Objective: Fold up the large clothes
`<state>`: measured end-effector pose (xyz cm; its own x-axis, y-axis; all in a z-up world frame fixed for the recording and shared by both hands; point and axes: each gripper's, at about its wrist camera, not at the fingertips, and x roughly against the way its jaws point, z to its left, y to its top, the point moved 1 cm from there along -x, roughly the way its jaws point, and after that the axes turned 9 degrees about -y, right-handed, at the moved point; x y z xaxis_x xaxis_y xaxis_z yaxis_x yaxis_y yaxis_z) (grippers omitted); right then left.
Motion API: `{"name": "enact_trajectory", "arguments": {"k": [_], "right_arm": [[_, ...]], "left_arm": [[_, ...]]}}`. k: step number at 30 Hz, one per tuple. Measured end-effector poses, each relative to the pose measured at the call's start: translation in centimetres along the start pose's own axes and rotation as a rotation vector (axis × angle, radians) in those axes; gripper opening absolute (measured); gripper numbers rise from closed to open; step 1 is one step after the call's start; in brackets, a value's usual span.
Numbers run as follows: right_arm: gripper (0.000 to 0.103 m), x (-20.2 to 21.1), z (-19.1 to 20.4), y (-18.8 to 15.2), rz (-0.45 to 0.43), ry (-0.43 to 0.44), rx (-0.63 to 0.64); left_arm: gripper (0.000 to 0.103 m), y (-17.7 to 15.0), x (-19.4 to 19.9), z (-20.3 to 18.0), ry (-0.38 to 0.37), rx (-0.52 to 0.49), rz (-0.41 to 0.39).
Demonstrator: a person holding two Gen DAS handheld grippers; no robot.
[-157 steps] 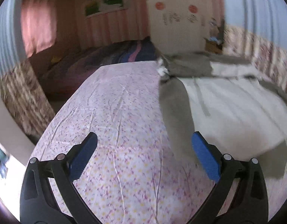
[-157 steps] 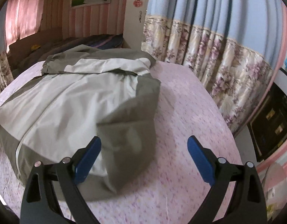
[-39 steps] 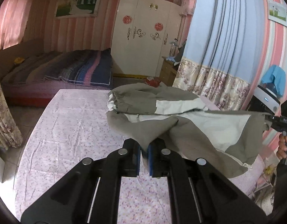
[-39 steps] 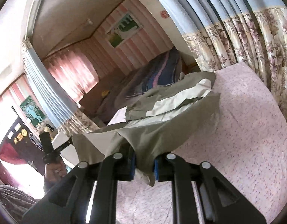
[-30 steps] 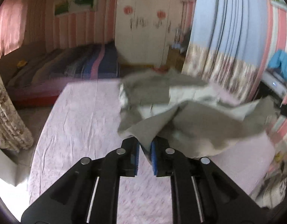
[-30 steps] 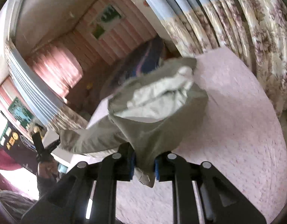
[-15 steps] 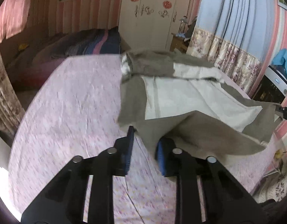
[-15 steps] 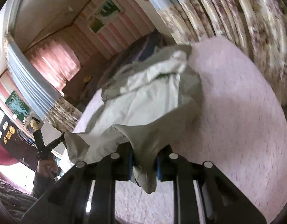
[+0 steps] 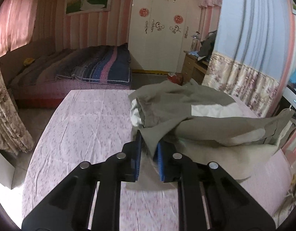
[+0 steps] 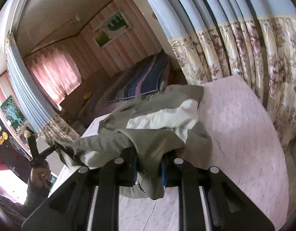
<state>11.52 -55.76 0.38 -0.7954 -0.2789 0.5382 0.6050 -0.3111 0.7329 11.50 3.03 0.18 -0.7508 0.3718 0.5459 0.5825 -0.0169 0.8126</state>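
Observation:
An olive-grey jacket with a white lining (image 9: 186, 104) lies on the table's pink flowered cloth (image 9: 86, 130). Its near hem is lifted and stretched between my two grippers, draped over the bunched collar part. My left gripper (image 9: 149, 140) has one hem corner between its blue pads, and its jaws are closing on the cloth. The right gripper (image 10: 149, 163) is shut on the other hem corner, which hangs down through the pads. In the right wrist view the jacket (image 10: 157, 115) stretches left to the other gripper, held by a hand (image 10: 40, 175).
A bed with a striped blanket (image 9: 101, 69) stands beyond the table, a white wardrobe (image 9: 163, 38) behind it. Flowered curtains (image 10: 263, 77) hang close along the table's right side. Another curtain (image 9: 5, 115) hangs at the left. Bare pink cloth (image 10: 244, 134) lies right of the jacket.
The hem, spread wide and low half a second ago, is now raised and drawn over the jacket's upper part. The white lining is mostly covered. The left jaws have narrowed.

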Motion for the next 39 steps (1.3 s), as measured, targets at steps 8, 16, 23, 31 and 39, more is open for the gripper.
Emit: {"name": "enact_trajectory", "arguments": {"k": [8, 16, 23, 31, 39], "right_arm": [[0.017, -3.9, -0.1, 2.9, -0.017, -0.037, 0.026], [0.017, -4.4, 0.5, 3.7, -0.031, -0.077, 0.053], [0.017, -4.4, 1.3, 4.5, -0.068, -0.109, 0.068], [0.017, -6.8, 2.1, 7.3, -0.108, -0.18, 0.101], [0.017, -16.5, 2.3, 13.7, -0.093, -0.282, 0.094]], "left_arm": [[0.013, 3.2, -4.6, 1.0, 0.027, 0.045, -0.009], [0.012, 4.5, -6.3, 1.1, 0.051, 0.055, -0.007], [0.012, 5.1, -6.2, 1.1, 0.058, 0.061, -0.025], [0.012, 7.7, -7.6, 1.2, 0.071, 0.047, -0.04], [0.026, 13.8, -17.6, 3.8, 0.193, 0.029, 0.032]]}}
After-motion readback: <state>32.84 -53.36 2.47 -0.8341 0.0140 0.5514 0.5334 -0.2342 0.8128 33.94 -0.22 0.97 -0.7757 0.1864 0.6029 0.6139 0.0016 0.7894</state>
